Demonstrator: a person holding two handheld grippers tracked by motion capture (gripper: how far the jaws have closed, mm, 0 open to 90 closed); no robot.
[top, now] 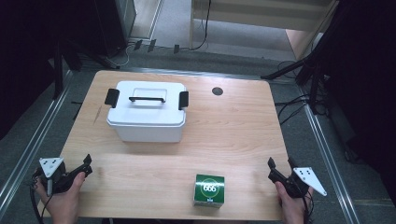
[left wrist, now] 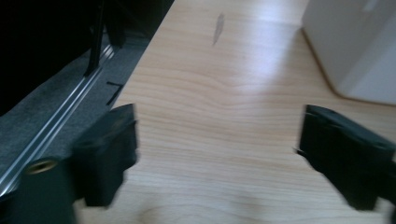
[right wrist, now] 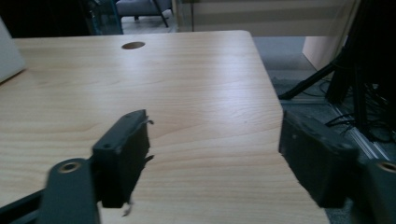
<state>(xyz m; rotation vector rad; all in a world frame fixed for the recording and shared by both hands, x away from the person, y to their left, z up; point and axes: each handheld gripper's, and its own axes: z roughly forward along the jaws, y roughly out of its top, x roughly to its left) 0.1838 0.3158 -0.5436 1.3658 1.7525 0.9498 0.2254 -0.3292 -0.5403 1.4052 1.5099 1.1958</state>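
**Both grippers idle at near table corners, jaws apart**

Left gripper (top: 80, 169) sits at the near left corner of the table (top: 233, 135), jaws spread wide, nothing between them. Right gripper (top: 279, 164) is at the near right corner, jaws also apart and empty. White box (top: 145, 112), lid on with black handle and side latches, stands ahead of the left gripper and a bit to its right, well apart. Green box (top: 209, 190) lies between the two grippers near the front edge, closer to the right one, touching neither. In the left gripper view the white box corner (left wrist: 359, 51) shows ahead, right of the jaws.
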